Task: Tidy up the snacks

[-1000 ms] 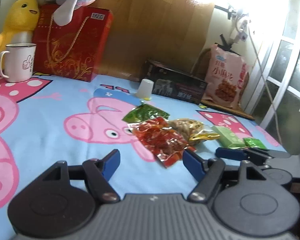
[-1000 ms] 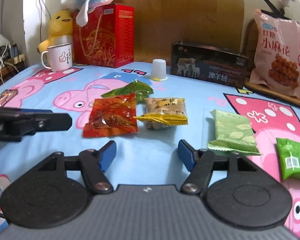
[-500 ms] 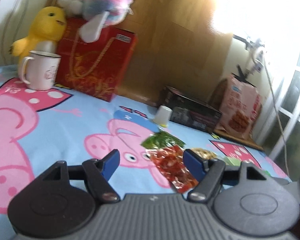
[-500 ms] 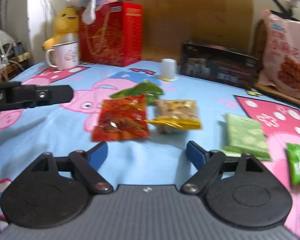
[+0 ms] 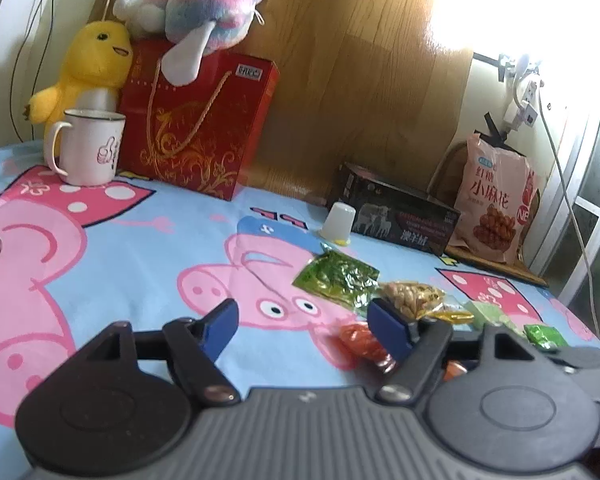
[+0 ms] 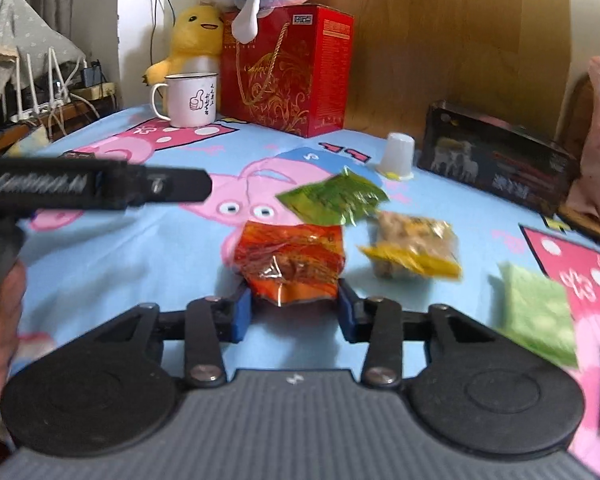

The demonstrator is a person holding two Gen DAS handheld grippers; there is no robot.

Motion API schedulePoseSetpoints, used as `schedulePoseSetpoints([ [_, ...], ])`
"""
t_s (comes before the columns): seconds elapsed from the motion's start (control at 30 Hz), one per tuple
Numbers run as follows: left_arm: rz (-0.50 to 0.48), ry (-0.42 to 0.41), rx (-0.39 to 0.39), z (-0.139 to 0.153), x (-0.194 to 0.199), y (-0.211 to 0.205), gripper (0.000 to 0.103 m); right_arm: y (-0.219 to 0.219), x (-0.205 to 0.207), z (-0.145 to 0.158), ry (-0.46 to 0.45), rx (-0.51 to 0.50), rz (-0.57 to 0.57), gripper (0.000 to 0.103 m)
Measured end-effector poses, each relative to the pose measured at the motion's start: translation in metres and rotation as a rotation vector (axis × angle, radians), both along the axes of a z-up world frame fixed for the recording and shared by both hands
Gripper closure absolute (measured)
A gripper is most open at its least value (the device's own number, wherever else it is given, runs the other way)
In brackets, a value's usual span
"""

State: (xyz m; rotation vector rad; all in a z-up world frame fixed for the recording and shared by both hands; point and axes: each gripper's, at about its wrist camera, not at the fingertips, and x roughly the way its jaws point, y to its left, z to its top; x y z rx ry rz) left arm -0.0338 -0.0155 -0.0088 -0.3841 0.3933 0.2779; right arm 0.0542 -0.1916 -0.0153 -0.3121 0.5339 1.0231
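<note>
Covering the whole surface is a blue cartoon-pig cloth point(image 6: 120, 264), the bed where my snacks lie scattered for sorting. At eleven o'clock, well back, a red gift box point(image 6: 288, 68) stands against the wooden panel with a white mug point(image 6: 192, 100) beside it, both out of the working area. My right gripper point(image 6: 296, 312) is at six o'clock, low over the cloth; its jaws have just been closing and now sit narrow on the near end of the red snack packet point(image 6: 292, 256), which rises crumpled between the blue pads, so I judge it pinched for lifting. A green packet point(image 6: 332, 200) lies just beyond it at twelve o'clock, a yellow nut packet point(image 6: 416, 248) at two. My left gripper point(image 5: 304, 326) hangs wide apart with nothing between its jaws, probably waiting its turn.
</note>
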Motion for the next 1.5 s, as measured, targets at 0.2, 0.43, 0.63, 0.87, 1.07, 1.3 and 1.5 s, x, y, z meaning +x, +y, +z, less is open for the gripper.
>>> schedulePoseSetpoints([
  [0.2, -0.017, 0.072, 0.004, -0.003, 0.01, -0.003, 0.028, -0.06, 0.005, -0.002, 0.032, 0.031, -0.064, 0.097],
  [0.43, -0.024, 0.093, -0.041, -0.004, 0.013, 0.004, 0.028, -0.096, 0.014, -0.004, 0.064, 0.066, -0.136, 0.091],
  [0.63, 0.016, 0.05, -0.173, -0.008, 0.005, 0.026, 0.028, -0.066, 0.009, 0.005, 0.105, 0.122, 0.013, 0.046],
  [0.87, 0.03, 0.052, -0.168, -0.008, 0.004, 0.027, 0.028, 0.013, 0.016, 0.003, 0.122, 0.032, 0.124, 0.044],
  [1.07, 0.019, 0.053, -0.133, -0.006, 0.004, 0.021, 0.028, 0.028, 0.009, 0.002, 0.075, 0.009, 0.167, 0.052],
  [1.3, 0.007, 0.056, -0.138, -0.006, 0.005, 0.021, 0.028, -0.011, 0.013, 0.0, 0.084, 0.036, 0.119, 0.067],
  [1.5, -0.021, 0.073, -0.118, -0.006, 0.008, 0.017, 0.028, -0.062, 0.016, 0.001, 0.142, 0.066, 0.05, 0.067],
])
